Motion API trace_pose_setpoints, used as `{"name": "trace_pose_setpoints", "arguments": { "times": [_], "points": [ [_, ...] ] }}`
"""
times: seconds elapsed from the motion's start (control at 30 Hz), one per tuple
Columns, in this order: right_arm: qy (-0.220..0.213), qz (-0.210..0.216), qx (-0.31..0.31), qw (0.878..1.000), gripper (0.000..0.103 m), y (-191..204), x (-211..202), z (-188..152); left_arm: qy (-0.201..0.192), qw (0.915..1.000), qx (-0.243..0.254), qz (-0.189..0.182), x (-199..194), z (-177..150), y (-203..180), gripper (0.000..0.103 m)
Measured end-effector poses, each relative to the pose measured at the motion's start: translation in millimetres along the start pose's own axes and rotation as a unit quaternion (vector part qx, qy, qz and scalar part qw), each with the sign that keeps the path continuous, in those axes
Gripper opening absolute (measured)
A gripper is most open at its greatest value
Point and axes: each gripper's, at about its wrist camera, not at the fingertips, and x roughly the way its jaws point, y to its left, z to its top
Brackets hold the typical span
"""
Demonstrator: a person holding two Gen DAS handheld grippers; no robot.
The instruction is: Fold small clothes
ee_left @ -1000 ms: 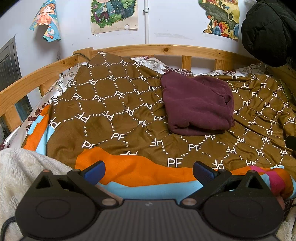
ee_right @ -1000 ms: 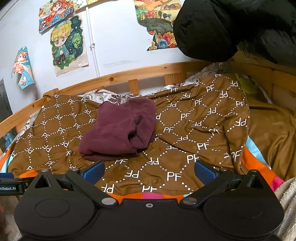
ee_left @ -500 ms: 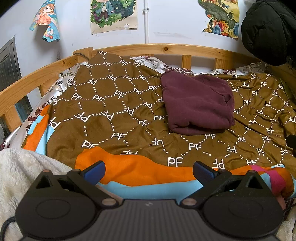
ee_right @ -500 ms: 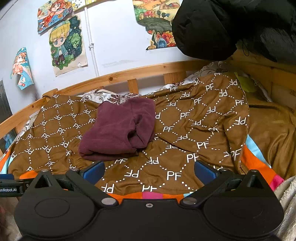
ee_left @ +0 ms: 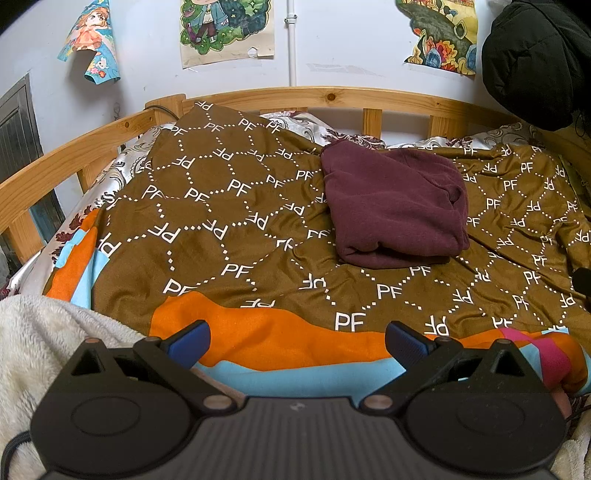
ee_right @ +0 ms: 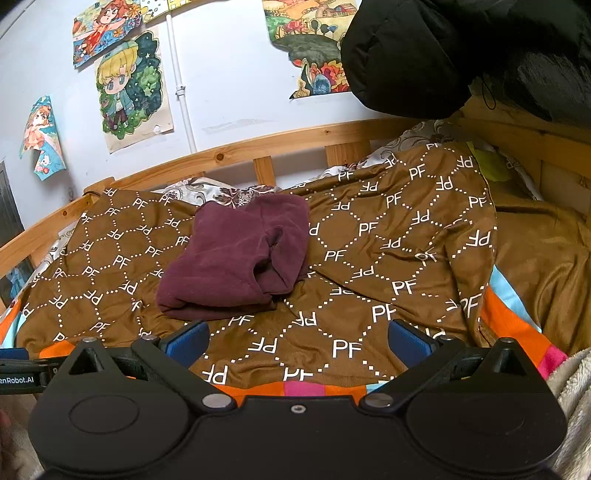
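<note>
Currently:
Garment: folded maroon garment (ee_left: 395, 206) (ee_right: 236, 258) on bed blanket (ee_left: 221, 221), at 12 o'clock of both grippers.
Left gripper (ee_left: 297, 338): jaws wide, empty.
Right gripper (ee_right: 298, 338): jaws wide, empty.

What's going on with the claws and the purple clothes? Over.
Left claw open, empty. Right claw open, empty. Folded maroon fleece garment lying on brown PF-patterned blanket, untouched. Nothing in the way.

A folded garment (ee_left: 395, 206) is laid on a patterned blanket (ee_left: 229, 221), right of centre in the left wrist frame. A wooden rail (ee_left: 332, 96) is seen behind it, with posters (ee_left: 227, 31) hung above. A jacket (ee_left: 535, 59) is hung at upper right.
</note>
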Motion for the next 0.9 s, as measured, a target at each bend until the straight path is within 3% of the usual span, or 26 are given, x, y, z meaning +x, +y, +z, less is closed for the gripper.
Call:
{"name": "trace_pose_setpoints", "arguments": {
  "times": [0.9],
  "points": [
    [0.001,-0.002,0.004,1.000,0.102,1.4,-0.6,-0.5,-0.002,1.0000,0.000,-0.002,0.2,0.6,3.7,0.102]
  ]
}}
